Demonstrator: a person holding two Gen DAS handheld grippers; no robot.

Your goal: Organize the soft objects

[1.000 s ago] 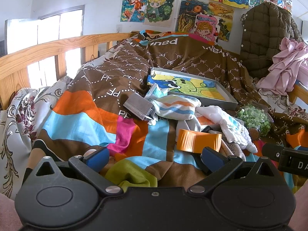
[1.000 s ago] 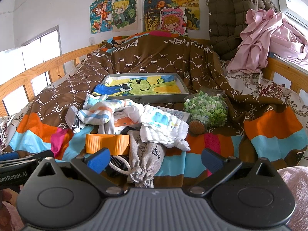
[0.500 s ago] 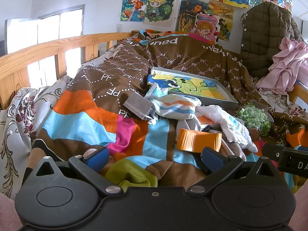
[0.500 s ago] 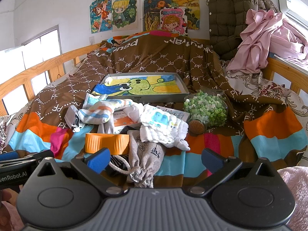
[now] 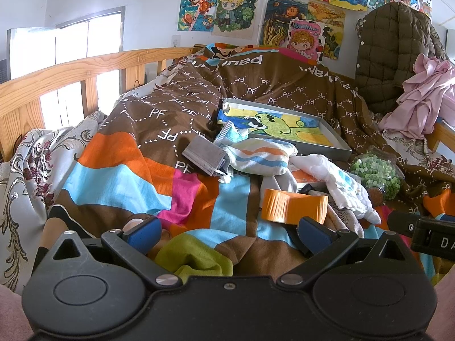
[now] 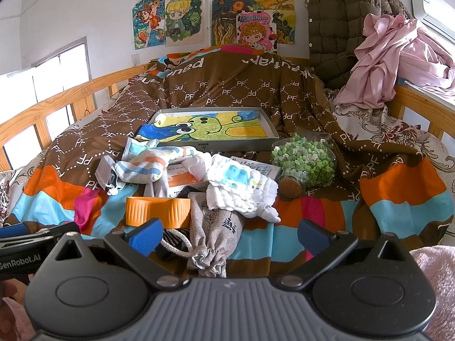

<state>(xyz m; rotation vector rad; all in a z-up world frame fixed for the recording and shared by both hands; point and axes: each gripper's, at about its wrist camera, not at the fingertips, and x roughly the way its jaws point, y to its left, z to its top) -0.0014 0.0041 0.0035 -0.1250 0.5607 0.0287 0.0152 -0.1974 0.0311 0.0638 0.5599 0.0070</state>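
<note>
Soft things lie in a heap on the bed: a striped cloth [image 6: 145, 166] [image 5: 260, 156], a white printed cloth [image 6: 240, 189] [image 5: 345, 183], a grey drawstring bag [image 6: 214, 228] and a small grey pouch [image 5: 203, 155] [image 6: 103, 170]. A grey tray with a frog picture [image 6: 213, 126] [image 5: 284, 126] lies behind them. My left gripper [image 5: 229, 231] is open and empty, low over the blanket, left of the heap. My right gripper [image 6: 230, 231] is open and empty, just in front of the drawstring bag.
An orange ring-shaped band [image 6: 157, 207] [image 5: 294, 204] sits at the heap's front. A glass jar of green bits [image 6: 304, 164] lies on its side to the right. A wooden bed rail [image 5: 71, 71] runs along the left; a pink garment [image 6: 398, 56] and brown jacket [image 6: 341, 28] hang back right.
</note>
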